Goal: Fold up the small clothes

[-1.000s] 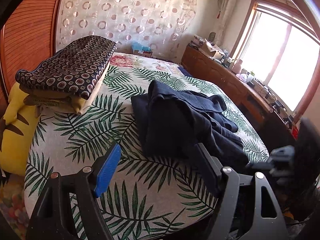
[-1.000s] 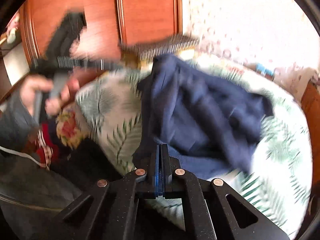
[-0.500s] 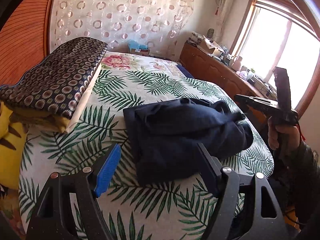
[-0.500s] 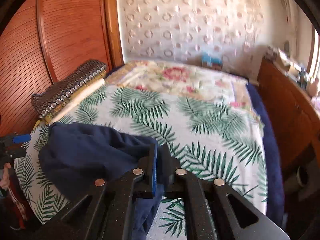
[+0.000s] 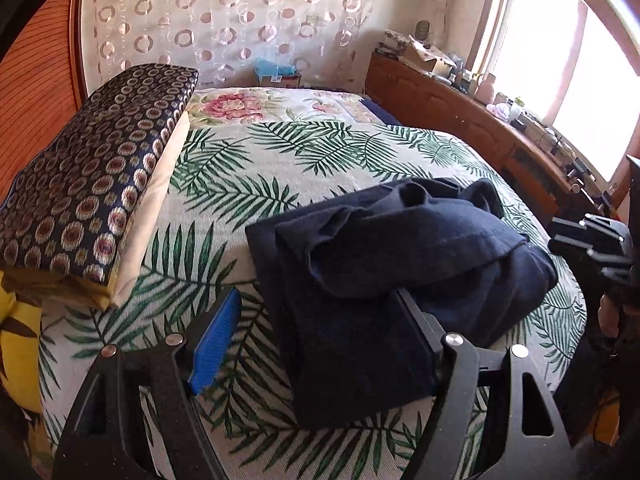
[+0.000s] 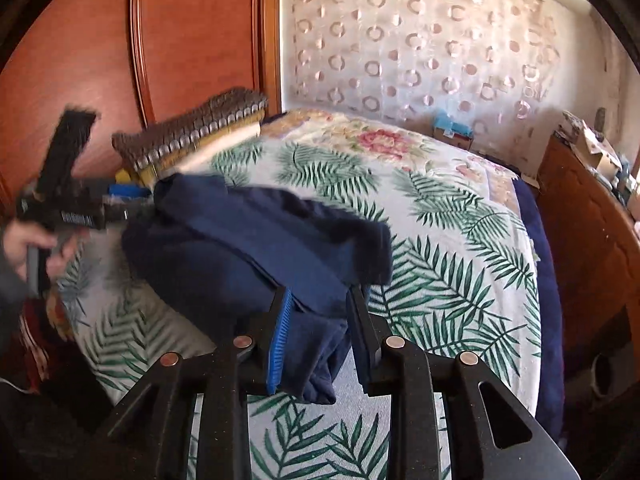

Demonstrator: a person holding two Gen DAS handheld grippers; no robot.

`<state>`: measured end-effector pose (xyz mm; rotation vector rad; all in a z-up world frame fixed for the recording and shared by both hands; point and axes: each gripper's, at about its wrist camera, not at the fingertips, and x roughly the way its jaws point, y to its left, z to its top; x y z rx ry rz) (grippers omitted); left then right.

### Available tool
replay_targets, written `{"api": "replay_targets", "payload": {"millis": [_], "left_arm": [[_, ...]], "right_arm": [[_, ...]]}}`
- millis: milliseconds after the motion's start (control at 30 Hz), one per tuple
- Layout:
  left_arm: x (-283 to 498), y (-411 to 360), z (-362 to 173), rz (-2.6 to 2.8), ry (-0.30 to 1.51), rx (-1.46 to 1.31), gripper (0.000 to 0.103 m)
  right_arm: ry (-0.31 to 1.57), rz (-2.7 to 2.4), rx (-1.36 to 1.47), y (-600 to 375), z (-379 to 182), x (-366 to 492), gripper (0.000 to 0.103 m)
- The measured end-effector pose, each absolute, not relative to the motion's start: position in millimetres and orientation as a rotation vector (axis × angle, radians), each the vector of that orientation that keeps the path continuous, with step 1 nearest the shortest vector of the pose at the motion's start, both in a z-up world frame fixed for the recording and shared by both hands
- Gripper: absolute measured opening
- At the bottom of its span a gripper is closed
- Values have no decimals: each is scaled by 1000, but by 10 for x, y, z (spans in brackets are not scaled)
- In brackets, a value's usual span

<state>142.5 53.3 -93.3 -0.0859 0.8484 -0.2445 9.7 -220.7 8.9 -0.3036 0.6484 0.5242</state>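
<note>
At the left edge of the bed (image 5: 280, 168), a stack of folded bedding (image 5: 96, 176) is sitting against the wooden headboard (image 6: 192, 40), seemingly put aside so the palm-print cover stays free as a folding surface. Just inside it, the left tool (image 5: 316, 344) is hovering low over the near edge with its jaws standing wide and nothing between the pads, probably lining up for a grab at the cloth's near hem. The navy garment (image 5: 384, 272) is lying bunched in a rough heap on the cover near the foot of the bed, doubled over itself but not squared. On the right, the right tool (image 6: 320, 336) is opening its jaws; a fold of the garment is hanging loose between them, likely being let go so it settles onto the pile.
</note>
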Motion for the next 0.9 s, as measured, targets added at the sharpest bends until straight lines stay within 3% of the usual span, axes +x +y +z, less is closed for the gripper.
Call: {"api": "replay_targets", "payload": {"millis": [267, 300, 333, 400, 633, 900], "left_arm": [[1840, 518, -808, -201, 818, -51, 76], [1878, 531, -798, -193, 816, -57, 76], [1918, 545, -782, -183, 811, -66, 76], [1975, 561, -755, -163, 803, -70, 76], [2121, 694, -710, -68, 770, -86, 76], [1952, 793, -743, -106, 775, -139, 76]], "right_arm": [[689, 567, -393, -2036, -104, 477, 29], [689, 575, -403, -1996, -100, 496, 24], [685, 587, -409, -1967, -86, 517, 7], [675, 601, -411, -1937, -58, 575, 4], [581, 450, -143, -2326, 330, 996, 1], [605, 398, -142, -2390, 334, 1191, 4]]}}
